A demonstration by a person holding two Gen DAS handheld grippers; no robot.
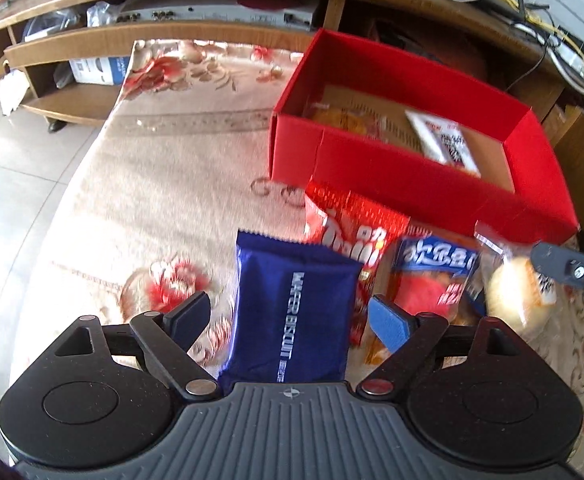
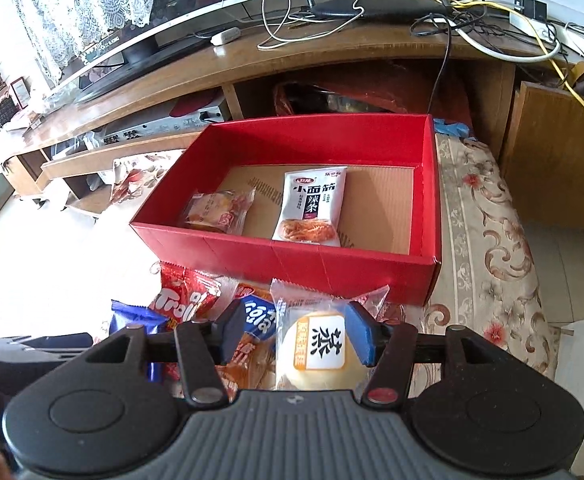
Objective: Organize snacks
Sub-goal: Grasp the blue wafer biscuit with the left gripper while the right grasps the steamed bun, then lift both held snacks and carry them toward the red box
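A red box sits on the floral cloth. It holds a white spicy-strip packet and a small orange-wrapped cake. My left gripper is open around a blue wafer biscuit pack. My right gripper is open around a clear-wrapped round bun. Between them lie a red Trolli bag and an orange-and-blue packet.
The table carries a floral cloth. A wooden TV stand with cables, a router and a TV stands behind. Tiled floor lies to the left.
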